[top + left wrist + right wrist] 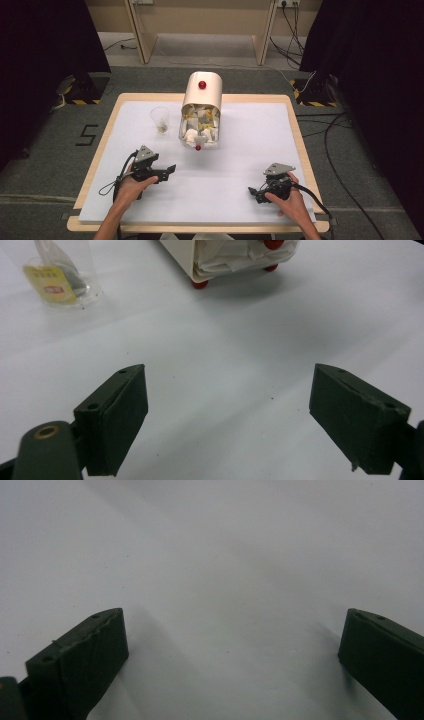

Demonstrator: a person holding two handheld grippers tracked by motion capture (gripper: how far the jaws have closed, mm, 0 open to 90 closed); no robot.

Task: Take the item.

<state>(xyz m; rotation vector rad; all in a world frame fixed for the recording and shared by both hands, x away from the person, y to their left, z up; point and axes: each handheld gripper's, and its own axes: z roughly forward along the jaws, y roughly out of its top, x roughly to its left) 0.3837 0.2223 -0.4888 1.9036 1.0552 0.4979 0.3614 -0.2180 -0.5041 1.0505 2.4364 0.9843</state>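
A cream box (201,107) with red knobs stands at the middle back of the white table, its open front packed with white and yellow sachets. The left gripper view shows the box's lower corner (220,260) on red feet. A clear plastic cup (160,119) stands to the box's left; in the left gripper view the cup (60,275) holds a yellow-labelled sachet. My left gripper (170,171) rests at the front left, open, jaws wide apart (230,415) over bare table. My right gripper (254,192) sits at the front right, open, with nothing between its jaws (232,660).
The white sheet (230,160) covers a wood-edged table. Beyond it stand wooden furniture legs (142,35), dark curtains at both sides and cables (340,165) on the grey floor to the right. Bare white surface lies between the two grippers and the box.
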